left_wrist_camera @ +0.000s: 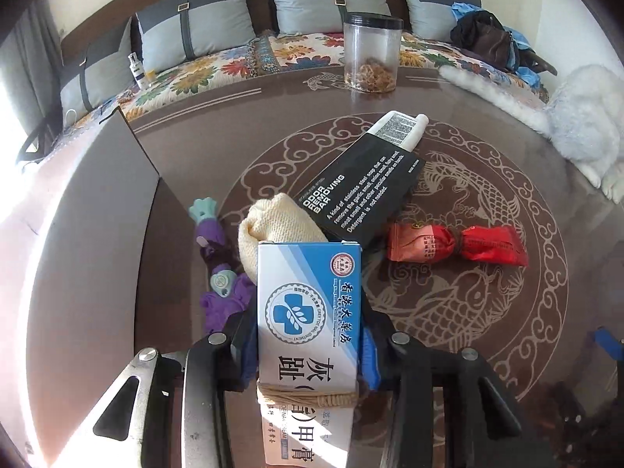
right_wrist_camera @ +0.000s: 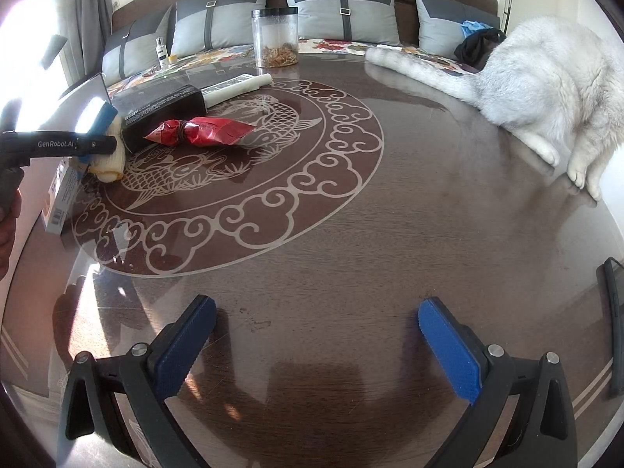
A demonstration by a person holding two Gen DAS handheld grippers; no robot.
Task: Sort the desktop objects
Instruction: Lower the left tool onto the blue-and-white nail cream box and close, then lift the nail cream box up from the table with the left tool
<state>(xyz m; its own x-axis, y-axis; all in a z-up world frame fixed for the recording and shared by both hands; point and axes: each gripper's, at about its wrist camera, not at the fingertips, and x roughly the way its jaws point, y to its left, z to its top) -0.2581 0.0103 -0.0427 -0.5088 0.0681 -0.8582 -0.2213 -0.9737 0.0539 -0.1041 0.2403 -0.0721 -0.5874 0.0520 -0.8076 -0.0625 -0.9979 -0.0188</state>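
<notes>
Left gripper [left_wrist_camera: 308, 355] clamps the blue box [left_wrist_camera: 308, 312], right gripper [right_wrist_camera: 316, 347] gapes empty, and the pile [left_wrist_camera: 362, 195] looks mostly unsorted.

A grey-white cat [right_wrist_camera: 546, 89] sits before sofa cushions [right_wrist_camera: 339, 11].

The blue-and-white box [left_wrist_camera: 308, 312] runs off the bottom edge of the left wrist view, its lower print cut short, and hides most of the blue pads [left_wrist_camera: 370, 358] gripping it. It covers part of the cream cloth [left_wrist_camera: 273, 226]. At the right edge of the right wrist view, the cat [right_wrist_camera: 553, 78] is cut off, head unseen.
</notes>
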